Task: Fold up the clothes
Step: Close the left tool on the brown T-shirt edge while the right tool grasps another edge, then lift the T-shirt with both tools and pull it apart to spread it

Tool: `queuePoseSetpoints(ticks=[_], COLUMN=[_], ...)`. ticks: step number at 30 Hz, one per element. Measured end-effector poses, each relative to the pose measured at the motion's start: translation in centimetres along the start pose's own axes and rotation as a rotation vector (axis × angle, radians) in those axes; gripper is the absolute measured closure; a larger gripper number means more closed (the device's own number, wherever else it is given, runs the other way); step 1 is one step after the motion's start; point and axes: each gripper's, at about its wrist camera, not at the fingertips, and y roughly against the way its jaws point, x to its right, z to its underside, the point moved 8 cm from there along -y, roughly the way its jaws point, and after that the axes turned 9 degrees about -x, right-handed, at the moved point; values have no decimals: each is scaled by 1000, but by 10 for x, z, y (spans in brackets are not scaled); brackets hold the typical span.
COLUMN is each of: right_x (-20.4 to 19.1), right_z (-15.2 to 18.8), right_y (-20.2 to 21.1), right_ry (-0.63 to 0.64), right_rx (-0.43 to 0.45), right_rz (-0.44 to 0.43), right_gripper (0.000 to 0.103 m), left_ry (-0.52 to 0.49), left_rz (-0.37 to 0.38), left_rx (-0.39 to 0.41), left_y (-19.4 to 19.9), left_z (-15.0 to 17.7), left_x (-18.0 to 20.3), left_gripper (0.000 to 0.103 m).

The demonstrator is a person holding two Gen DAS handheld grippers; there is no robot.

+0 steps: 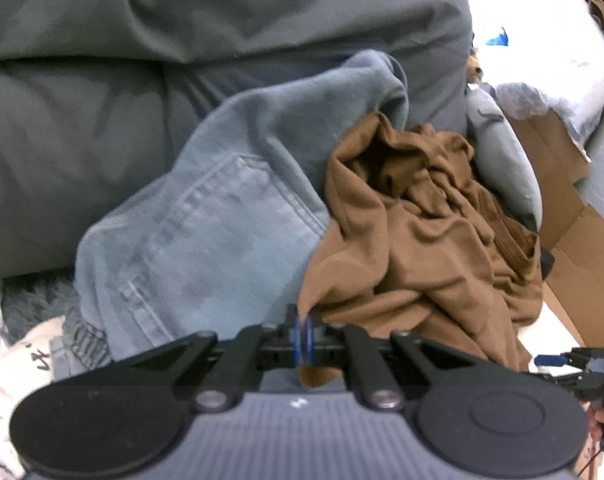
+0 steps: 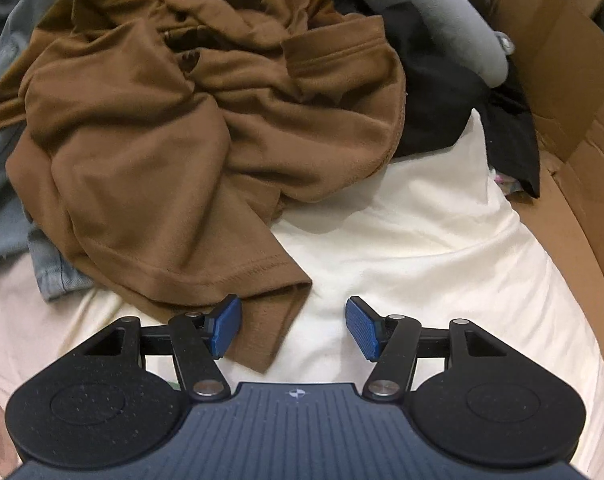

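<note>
A crumpled brown shirt (image 1: 418, 240) lies in a heap, partly over light blue jeans (image 1: 197, 236). My left gripper (image 1: 304, 338) is shut on a corner of the brown shirt, and a tip of the fabric hangs below its pads. In the right wrist view the same brown shirt (image 2: 173, 132) spreads over a white sheet (image 2: 414, 240). My right gripper (image 2: 293, 330) stands open just above the sheet, and the shirt's hemmed corner (image 2: 269, 300) lies between its blue pads (image 2: 362, 326), nearer the left one. The right gripper (image 1: 570, 364) also shows at the lower right of the left wrist view.
A large grey cushion (image 1: 149, 60) fills the back. A grey padded roll (image 2: 434, 12) and a black garment (image 2: 454, 96) lie beyond the shirt. Cardboard (image 2: 570, 80) lines the right side. Patterned white fabric (image 1: 17, 360) sits at the lower left.
</note>
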Motion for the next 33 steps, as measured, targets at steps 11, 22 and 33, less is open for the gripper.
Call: queuePoseSetpoints(ticks=[11, 22, 33], right_x=[-11, -24, -5], right_z=[-8, -23, 1], right_y=[-8, -3, 24], right_ry=[135, 60, -270], right_rx=[4, 16, 19], right_rz=[33, -105, -169], right_gripper=[37, 91, 101], left_ry=[7, 7, -35], left_rz=[11, 36, 75], left_rx=[-22, -22, -14], left_y=[-7, -2, 13], left_z=[10, 10, 10], left_x=[0, 5, 19], left_gripper=[100, 100, 100])
